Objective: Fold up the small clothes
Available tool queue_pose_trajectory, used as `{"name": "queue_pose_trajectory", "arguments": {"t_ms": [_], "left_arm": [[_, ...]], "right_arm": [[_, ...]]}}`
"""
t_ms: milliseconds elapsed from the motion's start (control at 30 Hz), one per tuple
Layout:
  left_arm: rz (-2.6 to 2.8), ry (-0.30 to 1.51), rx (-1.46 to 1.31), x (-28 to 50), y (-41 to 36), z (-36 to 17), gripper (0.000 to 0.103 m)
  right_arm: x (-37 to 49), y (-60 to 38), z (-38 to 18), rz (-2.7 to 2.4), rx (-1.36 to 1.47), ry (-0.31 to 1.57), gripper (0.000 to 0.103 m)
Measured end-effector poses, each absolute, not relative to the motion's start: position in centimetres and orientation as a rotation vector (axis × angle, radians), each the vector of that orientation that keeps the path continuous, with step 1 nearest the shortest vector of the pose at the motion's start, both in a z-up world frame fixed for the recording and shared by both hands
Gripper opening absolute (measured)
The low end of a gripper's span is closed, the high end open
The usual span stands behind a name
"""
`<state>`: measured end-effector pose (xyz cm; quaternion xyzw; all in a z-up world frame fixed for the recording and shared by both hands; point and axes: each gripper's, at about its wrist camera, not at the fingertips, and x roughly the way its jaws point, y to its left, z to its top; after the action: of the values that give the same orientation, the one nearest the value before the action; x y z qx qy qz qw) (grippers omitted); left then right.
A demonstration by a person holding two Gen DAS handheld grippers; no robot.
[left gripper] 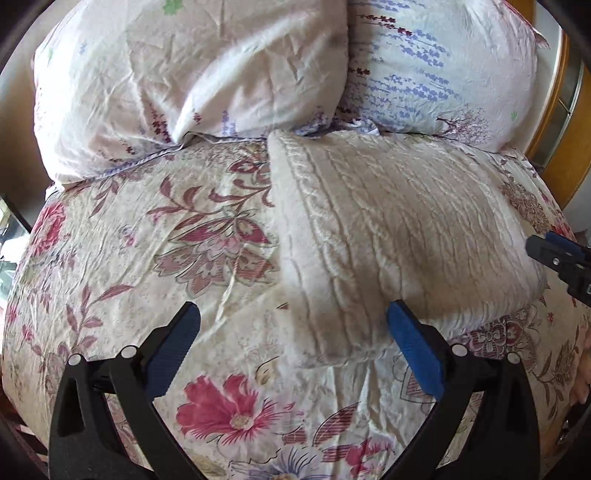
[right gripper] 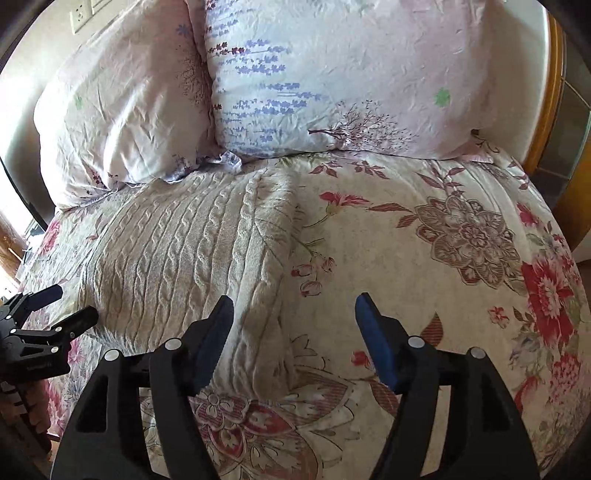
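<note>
Sweater [left gripper: 399, 236] already folded into a neat block mid-bed [left gripper: 110, 295] below the pillows [left gripper: 184, 74], both claws, left [left gripper: 291, 321] and right [right gripper: 295, 314], released, empty, nothing apparently left.

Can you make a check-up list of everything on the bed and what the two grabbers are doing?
Surface: floral bedspread, wrinkled.
Job's things: cream cable-knit garment, lying folded and flat on the bedspread.
Clutter: two pillows at the head, touching the garment's far edge.
Grippers: left gripper open over the garment's near left corner; right gripper open over its near right corner; neither holds anything.
Cables: nothing seen.
Surroundings: wall socket; wooden frame.
</note>
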<state>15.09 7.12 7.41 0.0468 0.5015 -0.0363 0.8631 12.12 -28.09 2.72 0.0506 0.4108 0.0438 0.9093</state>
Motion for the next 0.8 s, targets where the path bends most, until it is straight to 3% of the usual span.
{"name": "queue_pose_trajectory", "arguments": {"t_ms": [133,200,433,800], "left_arm": [[-0.051,1.074,0.110,13.9,7.4,6.9,0.101],[-0.038,1.090,0.132,13.4,7.2,6.6,0.101],[-0.021,1.127,0.164,12.0,6.5,5.6,0.101],[-0.028,1.172,0.104,11.6,6.8,4.2,0.101]], "right_arm": [[10.4,-27.2,2.1,0.085,0.091,0.852,0.087],[9.6,-26.7,1.9,0.077,0.065,0.851,0.093],[8.6,-24.9,0.3,0.091,0.026,0.899,0.097],[8.3,-22.8,-2.4,0.118,-0.005,0.999,0.097]]}}
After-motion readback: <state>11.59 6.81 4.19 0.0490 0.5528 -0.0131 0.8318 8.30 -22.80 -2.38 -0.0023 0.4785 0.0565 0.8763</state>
